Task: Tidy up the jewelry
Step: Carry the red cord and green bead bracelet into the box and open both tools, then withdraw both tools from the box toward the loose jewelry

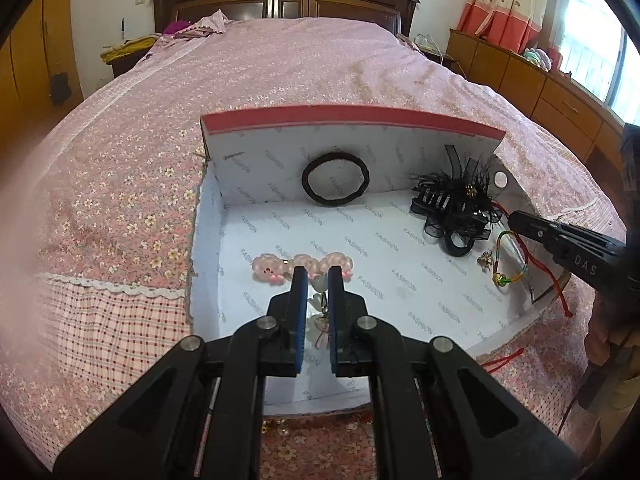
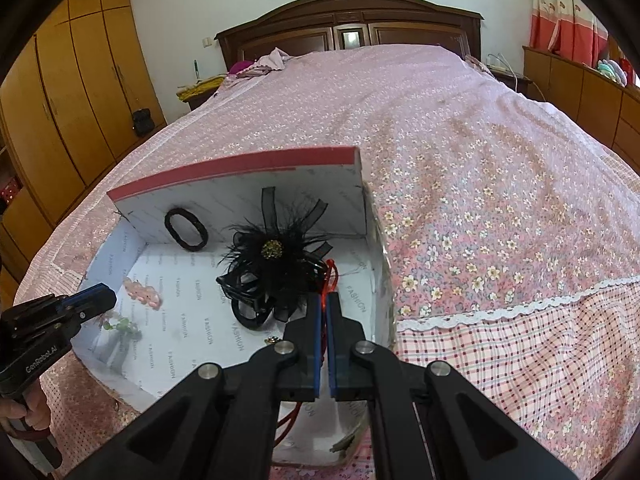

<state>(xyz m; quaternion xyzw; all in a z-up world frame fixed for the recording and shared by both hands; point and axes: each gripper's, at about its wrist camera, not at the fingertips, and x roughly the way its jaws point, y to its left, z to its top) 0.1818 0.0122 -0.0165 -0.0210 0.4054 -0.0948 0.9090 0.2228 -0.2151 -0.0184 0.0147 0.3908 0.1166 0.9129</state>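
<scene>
An open white-lined box (image 1: pixel 212 200) (image 2: pixel 240 176) with a red-edged lid lies on the bed. Over its floor my left gripper (image 1: pixel 318 272) (image 2: pixel 108 296) is shut on a pale green and pink bead pendant (image 1: pixel 320 300) (image 2: pixel 124 325) that hangs below the pads. At the box's right side my right gripper (image 2: pixel 325 296) (image 1: pixel 514 216) is shut on a red cord (image 2: pixel 331 272) (image 1: pixel 558 288). Inside lie a pink bear clip (image 1: pixel 280 266) (image 2: pixel 142 292), a black hair tie (image 1: pixel 334 201) (image 2: pixel 191 247) leaning on the lid, a black feather clip (image 1: pixel 456 196) (image 2: pixel 276 264), a multicoloured cord bracelet (image 1: pixel 514 279) and a small gold charm (image 1: pixel 485 260) (image 2: pixel 274 340).
The bed's pink floral cover (image 1: pixel 280 80) (image 2: pixel 480 160) spreads all round the box, with a dark headboard (image 1: pixel 280 0) at the far end. A yellow wardrobe (image 2: pixel 80 80) stands left, a wooden dresser (image 1: pixel 540 88) right. A hand (image 2: pixel 28 404) holds the left gripper's handle.
</scene>
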